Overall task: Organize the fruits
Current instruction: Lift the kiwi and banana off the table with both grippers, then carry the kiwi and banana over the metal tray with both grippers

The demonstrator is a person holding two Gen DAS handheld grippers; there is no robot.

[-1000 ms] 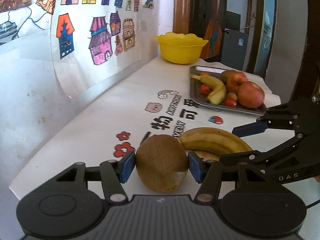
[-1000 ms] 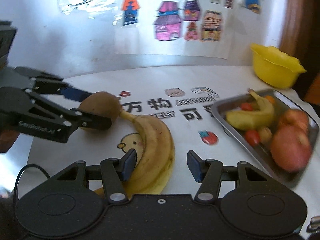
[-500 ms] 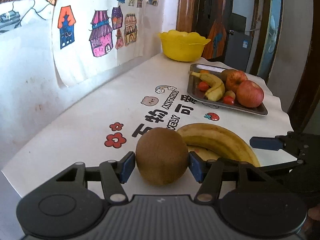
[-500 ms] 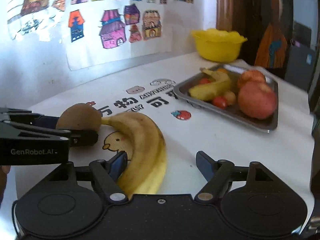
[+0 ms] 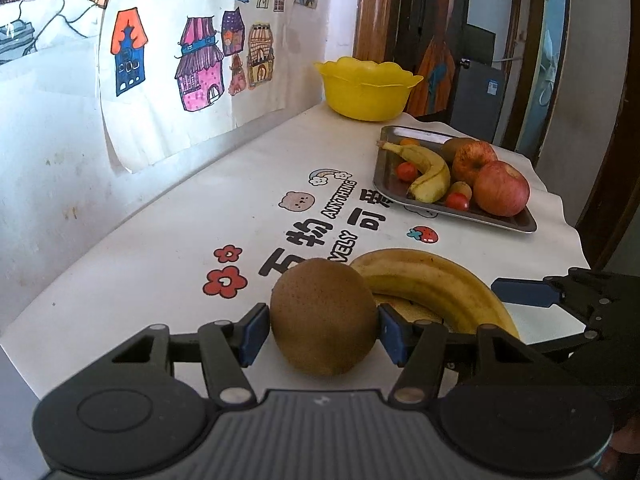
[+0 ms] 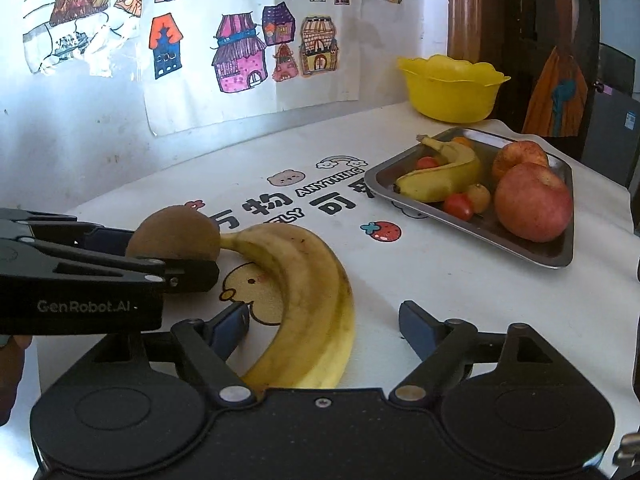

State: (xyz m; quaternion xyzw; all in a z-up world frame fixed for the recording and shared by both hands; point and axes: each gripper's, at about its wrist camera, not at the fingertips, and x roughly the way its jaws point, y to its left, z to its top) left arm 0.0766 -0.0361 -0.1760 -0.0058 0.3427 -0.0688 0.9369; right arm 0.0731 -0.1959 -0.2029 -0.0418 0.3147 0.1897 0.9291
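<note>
The left gripper (image 5: 323, 332) has its blue pads pressed against both sides of a brown kiwi (image 5: 324, 322), held near the table's near edge. The right gripper (image 6: 324, 322) gapes wide around a large banana (image 6: 308, 300) lying on the white tablecloth (image 6: 440, 280) (touching neither pad). The metal tray (image 6: 532, 256) of fruit sits far right.

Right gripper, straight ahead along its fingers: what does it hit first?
Probably the loose banana: it already lies between the open fingers of the right gripper, nearer the left pad. Beyond it the tablecloth looks bare; the metal tray sits off to the right.
</note>
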